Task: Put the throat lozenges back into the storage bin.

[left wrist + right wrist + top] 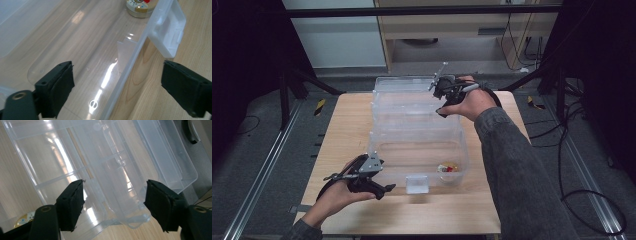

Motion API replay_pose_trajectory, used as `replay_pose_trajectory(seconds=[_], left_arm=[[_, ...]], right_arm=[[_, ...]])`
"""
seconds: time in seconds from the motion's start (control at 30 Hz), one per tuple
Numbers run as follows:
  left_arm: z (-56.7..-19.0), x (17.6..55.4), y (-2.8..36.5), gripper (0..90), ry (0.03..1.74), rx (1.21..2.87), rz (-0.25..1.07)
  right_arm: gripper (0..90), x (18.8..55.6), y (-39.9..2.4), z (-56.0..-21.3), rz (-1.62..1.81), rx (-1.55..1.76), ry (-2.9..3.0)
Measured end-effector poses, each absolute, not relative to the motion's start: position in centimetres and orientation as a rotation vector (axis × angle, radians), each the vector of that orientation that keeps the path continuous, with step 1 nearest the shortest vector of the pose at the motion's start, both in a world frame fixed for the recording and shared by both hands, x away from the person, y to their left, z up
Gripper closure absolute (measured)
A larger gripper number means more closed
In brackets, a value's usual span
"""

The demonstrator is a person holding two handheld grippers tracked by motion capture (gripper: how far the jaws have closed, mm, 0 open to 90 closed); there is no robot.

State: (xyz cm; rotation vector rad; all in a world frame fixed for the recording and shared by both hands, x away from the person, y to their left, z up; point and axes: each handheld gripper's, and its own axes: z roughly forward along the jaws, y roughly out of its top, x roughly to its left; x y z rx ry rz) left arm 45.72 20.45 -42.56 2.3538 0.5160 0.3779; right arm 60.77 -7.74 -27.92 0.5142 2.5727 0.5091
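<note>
A dim workroom with a grey floor and black frame rails is surrounding a light wooden table (347, 150), which is carrying everything else. A clear plastic storage box (412, 150) is sitting in the middle of the table, and its hinged clear lid (404, 95) is standing open behind it toward the far edge. A white latch tab (417, 184) is hanging on the box's near wall.

The right gripper (443, 95) is hovering at the lid's far right corner; in the right gripper view its jaws are standing wide apart on either side of the lid's rim (130, 220), the pads not pressing on it. The left gripper (384, 187) is resting low at the box's near left corner; in the left gripper view its jaws are gaping wide across the box's near wall (125, 77), one inside and one outside, clamping nothing.

A small round tin (448, 168) is lying inside the box, in its near right corner.
</note>
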Motion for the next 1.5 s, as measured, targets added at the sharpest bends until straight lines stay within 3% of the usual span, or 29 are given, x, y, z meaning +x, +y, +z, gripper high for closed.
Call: replay_pose_trajectory(seconds=[0.43, 1.0, 1.5], left_arm=[[-42.5, 45.7, 20.3, 29.3, 0.504, 2.365, 0.352], [-41.1, 45.9, 20.4, 49.2, 0.417, 2.458, 0.299], [-40.4, 47.3, 19.9, 54.3, 0.376, 2.596, 0.253]], right_arm=[[45.7, 61.4, -6.6, -30.5, 0.41, 0.456, 2.618], [61.9, 61.7, -6.8, -31.1, 0.383, 0.405, 2.62], [63.6, 61.6, -6.9, -31.2, 0.405, 0.398, 2.608]])
